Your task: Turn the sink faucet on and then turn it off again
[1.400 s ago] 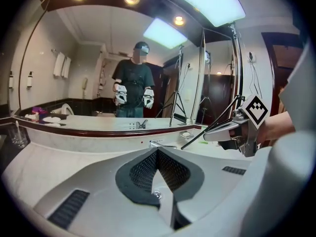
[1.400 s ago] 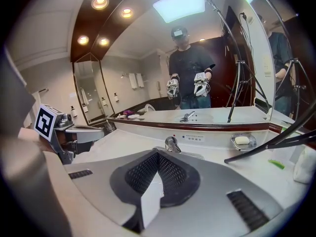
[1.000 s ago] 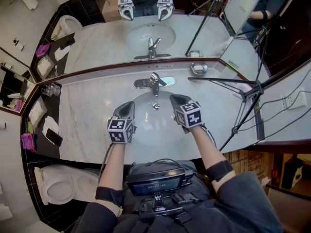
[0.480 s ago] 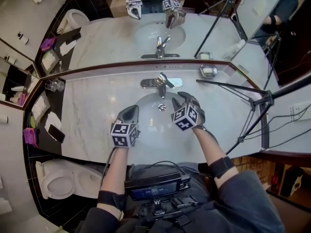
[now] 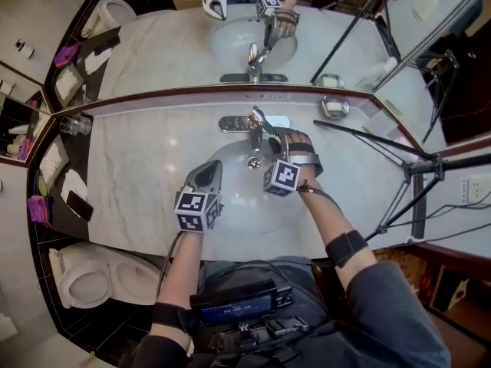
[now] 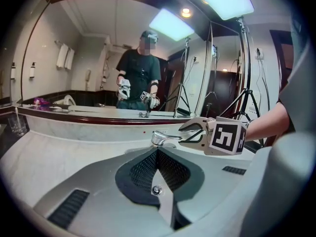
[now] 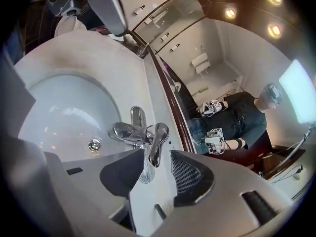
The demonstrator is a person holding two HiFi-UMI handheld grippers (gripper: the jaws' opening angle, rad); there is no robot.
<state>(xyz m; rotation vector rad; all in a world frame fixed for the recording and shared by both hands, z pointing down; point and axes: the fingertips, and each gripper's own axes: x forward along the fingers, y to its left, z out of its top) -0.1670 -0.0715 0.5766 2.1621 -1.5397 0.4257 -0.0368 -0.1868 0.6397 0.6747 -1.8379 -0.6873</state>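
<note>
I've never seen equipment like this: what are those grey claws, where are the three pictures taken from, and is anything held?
No robot here: a person holds a grey two-jaw gripper in each hand. One camera sits on the person's head and looks down; one rides on each gripper. Below lies a pale marble counter with a white oval sink beneath a wall mirror. The left gripper is shut and empty. On the right gripper the jaws have just been opening; the chrome faucet lever stands between them, ungripped.
</note>
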